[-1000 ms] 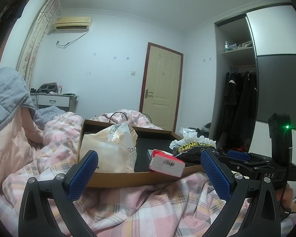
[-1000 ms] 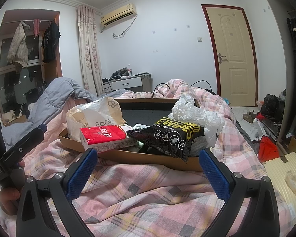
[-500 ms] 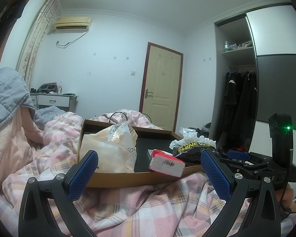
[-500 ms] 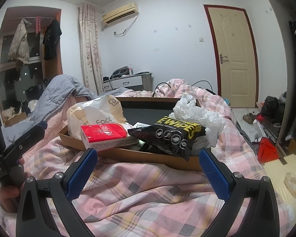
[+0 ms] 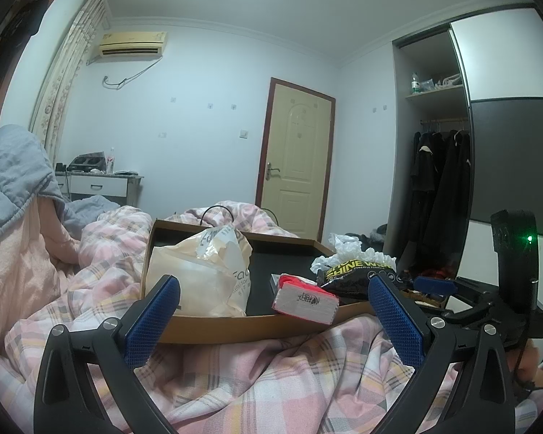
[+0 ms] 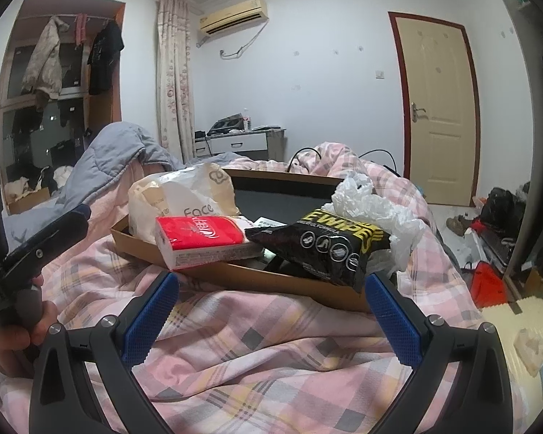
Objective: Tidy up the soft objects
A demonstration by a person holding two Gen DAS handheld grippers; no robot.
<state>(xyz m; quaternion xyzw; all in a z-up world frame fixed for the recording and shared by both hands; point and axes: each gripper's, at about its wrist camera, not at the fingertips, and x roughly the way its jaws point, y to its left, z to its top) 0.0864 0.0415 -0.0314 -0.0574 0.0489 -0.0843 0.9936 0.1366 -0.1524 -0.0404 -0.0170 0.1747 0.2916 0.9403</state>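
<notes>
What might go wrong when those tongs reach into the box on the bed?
The tray sits on a rumpled quilt, so a push could tip it. The red tissue pack and the black wipes pack both overhang its near rim and may slide off if nudged. The crinkled white bag lies against the wipes, so lifting one may drag the other. Both tongs, left and right, are open and empty.

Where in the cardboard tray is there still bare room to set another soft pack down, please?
The dark floor at the back of the cardboard tray, behind the red tissue pack and between the beige face-towel bag and the white plastic bag, is bare. The front edge is crowded: the tissue pack and the black wipes pack overhang it.
</notes>
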